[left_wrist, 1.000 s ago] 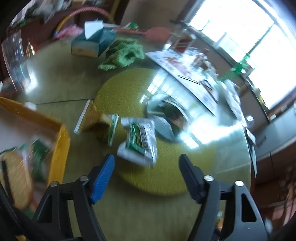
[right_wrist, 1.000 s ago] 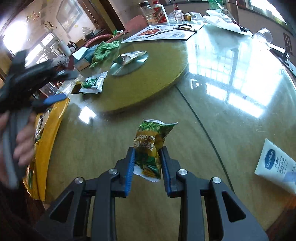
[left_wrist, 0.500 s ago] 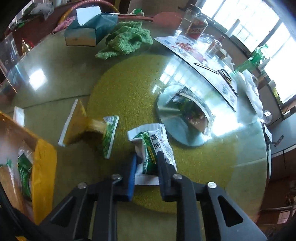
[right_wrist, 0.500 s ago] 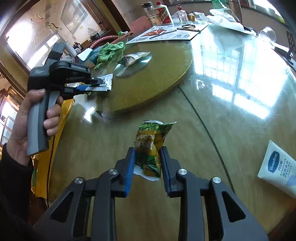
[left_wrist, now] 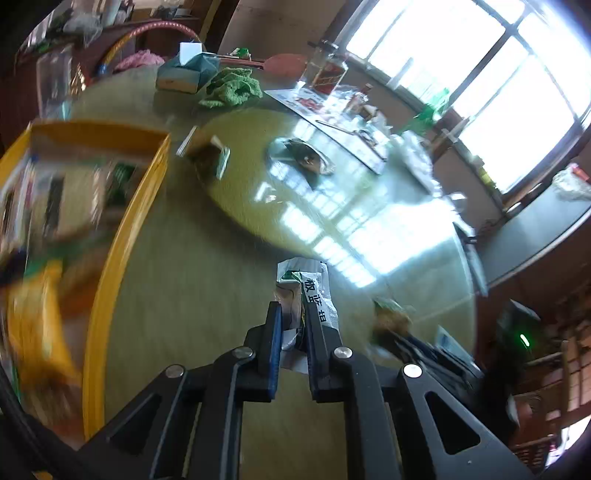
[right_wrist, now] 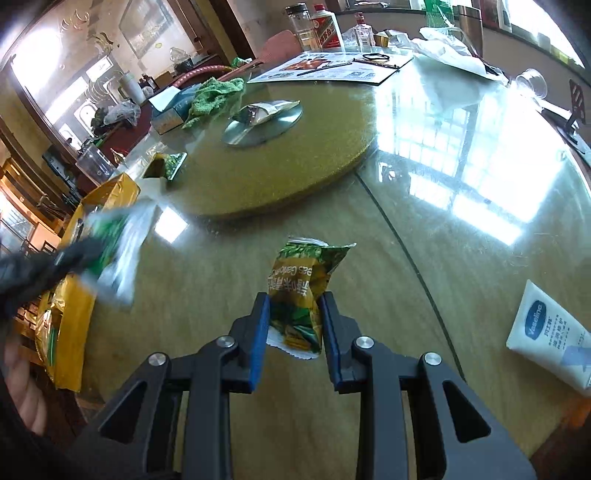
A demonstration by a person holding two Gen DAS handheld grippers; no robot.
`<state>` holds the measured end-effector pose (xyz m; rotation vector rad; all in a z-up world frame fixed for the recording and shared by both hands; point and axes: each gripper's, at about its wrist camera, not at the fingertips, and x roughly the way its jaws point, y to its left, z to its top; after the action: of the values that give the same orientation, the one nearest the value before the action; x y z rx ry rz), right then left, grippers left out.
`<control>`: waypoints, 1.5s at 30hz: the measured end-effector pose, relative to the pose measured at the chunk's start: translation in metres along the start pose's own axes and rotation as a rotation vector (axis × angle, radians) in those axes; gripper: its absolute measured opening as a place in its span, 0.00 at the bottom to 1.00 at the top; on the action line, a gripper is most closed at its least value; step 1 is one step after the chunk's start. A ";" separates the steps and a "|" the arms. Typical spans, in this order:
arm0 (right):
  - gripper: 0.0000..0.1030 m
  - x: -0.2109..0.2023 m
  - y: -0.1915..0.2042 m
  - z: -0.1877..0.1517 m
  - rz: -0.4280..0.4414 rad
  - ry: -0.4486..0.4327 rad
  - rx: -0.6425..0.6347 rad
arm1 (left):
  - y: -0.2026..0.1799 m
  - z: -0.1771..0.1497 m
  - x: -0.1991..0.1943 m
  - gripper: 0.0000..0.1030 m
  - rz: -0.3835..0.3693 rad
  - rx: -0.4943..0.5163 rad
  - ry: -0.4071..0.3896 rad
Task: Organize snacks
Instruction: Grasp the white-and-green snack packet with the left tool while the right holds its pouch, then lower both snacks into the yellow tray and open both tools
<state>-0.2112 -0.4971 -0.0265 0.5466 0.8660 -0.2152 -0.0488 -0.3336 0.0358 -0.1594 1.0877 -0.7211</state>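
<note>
My left gripper is shut on a white and green snack packet and holds it above the table, right of the yellow box. In the right wrist view the same packet is blurred, beside the box. My right gripper is shut on a green and yellow snack bag held low over the table. A green and brown snack packet lies at the edge of the round yellow mat; it also shows in the right wrist view.
A silver disc with a packet on it sits mid-mat. A tissue box, green cloth, printed sheet and bottles are at the far side. A Vaseline tube lies at right.
My left gripper closed on the white and green packet on the mat, lifted it and swung it back toward the yellow box. My right gripper has kept still with its bag.
</note>
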 end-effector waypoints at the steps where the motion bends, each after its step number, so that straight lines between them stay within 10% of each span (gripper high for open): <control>1: 0.28 0.000 0.001 -0.001 -0.004 0.001 -0.004 | 0.004 -0.006 -0.006 0.09 -0.014 -0.012 -0.002; 11: 0.25 -0.007 0.030 -0.015 0.035 -0.008 -0.011 | 0.043 -0.036 -0.084 0.09 -0.063 -0.061 -0.128; 22: 0.15 -0.038 0.143 -0.021 0.268 -0.047 -0.221 | 0.130 -0.051 -0.160 0.09 0.017 -0.198 -0.293; 45: 0.15 0.044 0.298 0.050 0.335 0.023 -0.413 | 0.226 0.022 -0.140 0.10 0.059 -0.277 -0.315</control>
<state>-0.0328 -0.2707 0.0752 0.2990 0.7998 0.2719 0.0359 -0.0813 0.0480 -0.4608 0.8814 -0.4704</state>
